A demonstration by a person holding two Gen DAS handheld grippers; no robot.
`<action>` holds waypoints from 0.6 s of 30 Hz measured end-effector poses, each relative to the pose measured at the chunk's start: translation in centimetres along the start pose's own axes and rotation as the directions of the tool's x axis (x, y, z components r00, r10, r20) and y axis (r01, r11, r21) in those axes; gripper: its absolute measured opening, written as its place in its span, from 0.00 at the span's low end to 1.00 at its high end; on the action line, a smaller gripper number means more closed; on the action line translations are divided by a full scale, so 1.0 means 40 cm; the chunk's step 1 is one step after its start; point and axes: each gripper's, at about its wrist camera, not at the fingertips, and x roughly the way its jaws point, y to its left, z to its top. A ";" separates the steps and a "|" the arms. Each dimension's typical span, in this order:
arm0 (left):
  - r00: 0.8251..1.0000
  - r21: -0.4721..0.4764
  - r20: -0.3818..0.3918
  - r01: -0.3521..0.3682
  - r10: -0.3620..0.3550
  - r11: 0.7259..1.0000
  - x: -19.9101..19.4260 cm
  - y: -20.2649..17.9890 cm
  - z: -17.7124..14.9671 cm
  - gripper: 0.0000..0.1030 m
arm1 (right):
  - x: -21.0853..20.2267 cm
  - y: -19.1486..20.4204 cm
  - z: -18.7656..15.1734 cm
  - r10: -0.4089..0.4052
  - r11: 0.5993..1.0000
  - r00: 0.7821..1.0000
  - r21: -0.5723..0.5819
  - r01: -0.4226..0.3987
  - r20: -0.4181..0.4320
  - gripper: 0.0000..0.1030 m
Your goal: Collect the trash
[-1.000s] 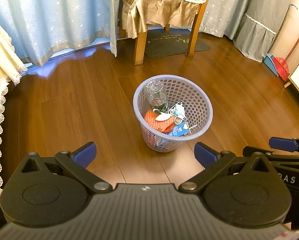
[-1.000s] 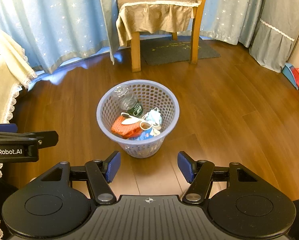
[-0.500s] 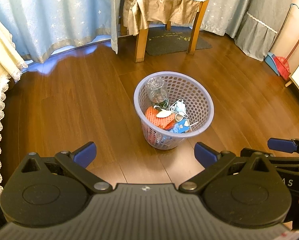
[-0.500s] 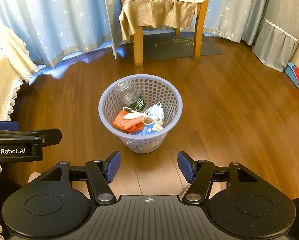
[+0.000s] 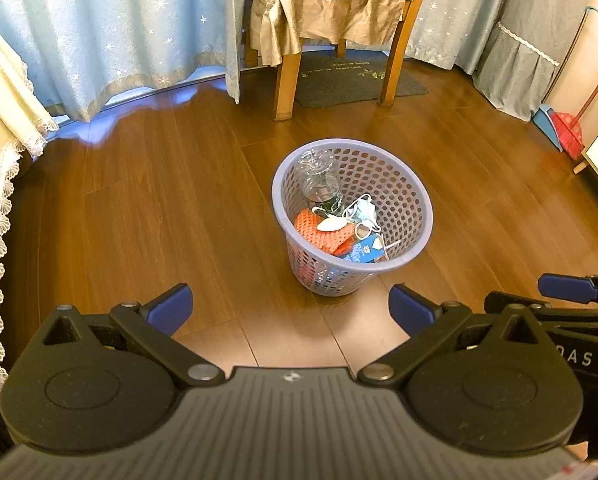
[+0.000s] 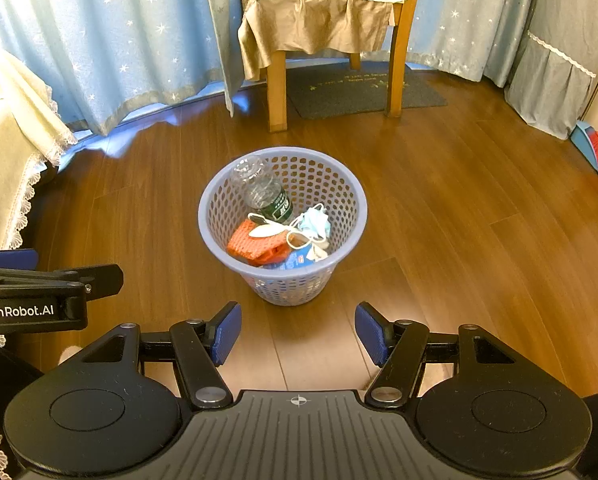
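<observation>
Left gripper (image 5: pixel 289 307): my fingers stand wide apart, nothing between them, above bare floor.
Right gripper (image 6: pixel 297 333): my fingers are spread too, less widely, and empty.
Basket (image 6: pixel 219 188): lilac, perforated, upright on the wood floor, at 12 o'clock from my right gripper, about 1 o'clock from my left.
Contents: clear bottle (image 6: pixel 263 189) leaning on the 11 o'clock wall; orange net (image 6: pixel 255 245) low at 7 o'clock; blue mask (image 6: pixel 316 222) toward 3 o'clock; blue carton (image 5: pixel 365 249) under the mask's straps.
Chair (image 6: pixel 319 20): at 12 o'clock past the basket, well apart, draped in brown cloth.
Curtains (image 5: pixel 111 24): behind, 10 to 2 o'clock.
</observation>
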 end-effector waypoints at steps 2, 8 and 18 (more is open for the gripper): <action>1.000 0.003 0.001 0.000 0.000 1.000 -0.001 0.000 -0.001 0.99 | -0.001 -0.001 0.000 0.003 1.000 1.000 0.001 -0.003 0.000 0.58; 1.000 0.011 -0.003 -0.001 0.002 1.000 0.000 0.001 -0.007 0.99 | 0.000 -0.002 0.000 0.004 1.000 1.000 0.004 -0.004 0.001 0.58; 1.000 0.014 -0.011 -0.015 0.016 1.000 0.004 0.002 -0.022 0.99 | -0.001 0.002 -0.001 0.006 1.000 1.000 0.007 -0.006 0.002 0.58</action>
